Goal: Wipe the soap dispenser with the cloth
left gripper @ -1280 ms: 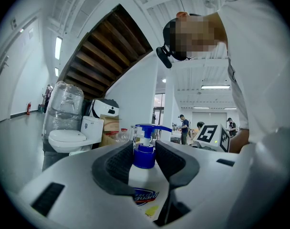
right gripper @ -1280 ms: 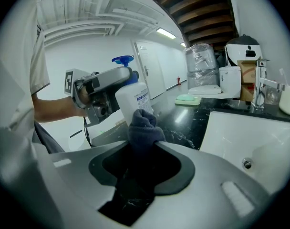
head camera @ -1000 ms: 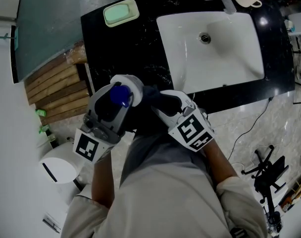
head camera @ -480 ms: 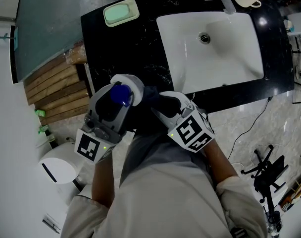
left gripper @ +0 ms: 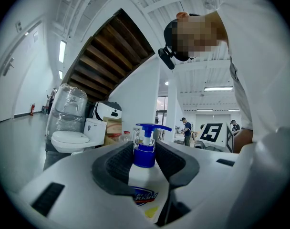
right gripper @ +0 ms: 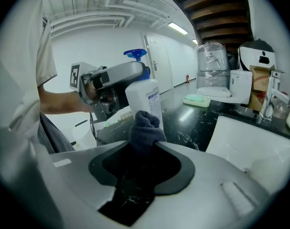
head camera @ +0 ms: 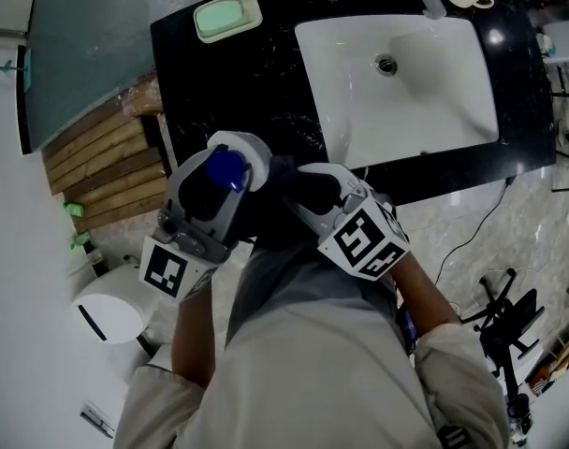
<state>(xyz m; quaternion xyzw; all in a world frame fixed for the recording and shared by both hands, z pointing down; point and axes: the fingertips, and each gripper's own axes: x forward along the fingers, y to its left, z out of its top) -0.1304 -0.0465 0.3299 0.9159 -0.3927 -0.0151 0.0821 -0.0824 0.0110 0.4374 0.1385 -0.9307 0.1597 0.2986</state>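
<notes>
Black stone forms the surface (head camera: 238,92) in the head view, with a white sink (head camera: 453,110) set into it and a green soap dish (head camera: 227,16) at 10 o'clock of that sink. Both claws hang just off the surface's near edge, at 8 o'clock of the sink. The left claw (head camera: 236,157) is clamped round the soap dispenser (head camera: 224,169), whose blue top faces the camera. The right claw (head camera: 305,185) sits at its 3 o'clock, with the dark cloth (head camera: 283,178) between the two.

From the left gripper view, the dispenser's white body stands between the pads, which press on its sides just below the blue collar. The pump (left gripper: 147,128) is upright at 12 o'clock. The bottle looks like smooth plastic, so it is probably light and slick, with walls that give under a hard squeeze. The body below the collar seems the right place to hold. The pump head would likely sink or squirt if gripped.

From the right gripper view, the jaws are clenched on the cloth, and a rounded wad pokes out past the tips. That wad appears to touch the bottle's lower side at its 12 o'clock. The cloth looks soft and limp and will fold wherever it is pushed. A short wad pinched near the tips should therefore rub more firmly than a loose tail.
</notes>
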